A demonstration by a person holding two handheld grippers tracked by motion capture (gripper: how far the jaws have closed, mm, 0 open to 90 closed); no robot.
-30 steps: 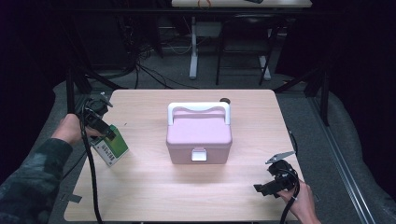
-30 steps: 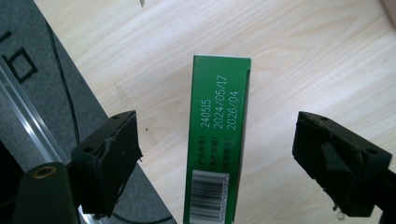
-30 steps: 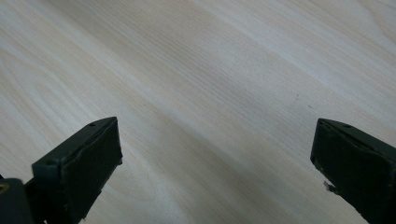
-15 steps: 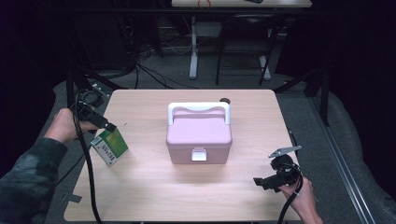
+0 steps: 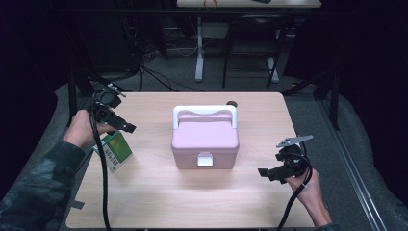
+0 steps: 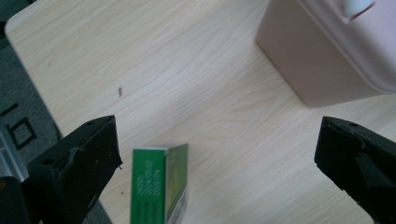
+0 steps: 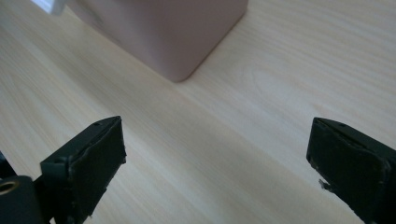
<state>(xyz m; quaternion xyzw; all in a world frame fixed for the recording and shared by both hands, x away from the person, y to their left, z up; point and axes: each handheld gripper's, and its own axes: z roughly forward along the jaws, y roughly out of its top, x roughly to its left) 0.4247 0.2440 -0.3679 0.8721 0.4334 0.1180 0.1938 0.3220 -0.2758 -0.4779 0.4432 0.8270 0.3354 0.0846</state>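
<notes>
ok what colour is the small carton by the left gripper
Green, with a white side panel. The small carton shows best in the high view, lying on the table near the left gripper.

A pale wood-grain worktop [image 5: 159,192] with rounded corners is carrying 3 things. A pink box [image 5: 205,142] with a white handle and a white front latch is sitting near the middle. A green carton [image 5: 114,150] is resting near the left edge, well apart from the box, and is showing close up in the left gripper view [image 6: 159,184]. A small dark round object [image 5: 232,103] is lying just behind the box, toward the far edge
</notes>
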